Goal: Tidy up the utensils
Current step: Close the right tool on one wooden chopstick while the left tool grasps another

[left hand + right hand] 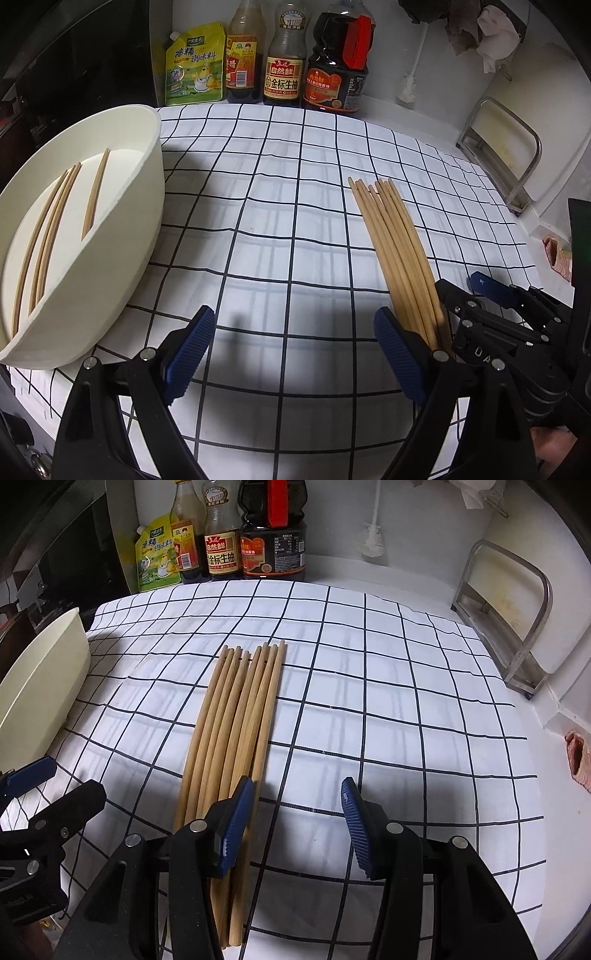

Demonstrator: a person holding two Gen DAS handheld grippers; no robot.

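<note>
Several wooden chopsticks (236, 716) lie side by side on the checked cloth (369, 686); they also show in the left wrist view (395, 243). A cream oval tub (122, 236) stands at the left with three chopsticks (55, 221) inside; its rim shows in the right wrist view (44, 672). My left gripper (293, 354) is open and empty, above the cloth between tub and pile. My right gripper (297, 827) is open and empty, its left finger (236, 823) over the near ends of the pile. The right gripper also shows in the left wrist view (495, 295).
Sauce bottles (284, 66) and a yellow seasoning pouch (194, 66) stand at the back wall. A metal rack (517, 627) stands at the right. A white brush (373, 542) hangs on the wall. A pink item (580, 760) lies at the right edge.
</note>
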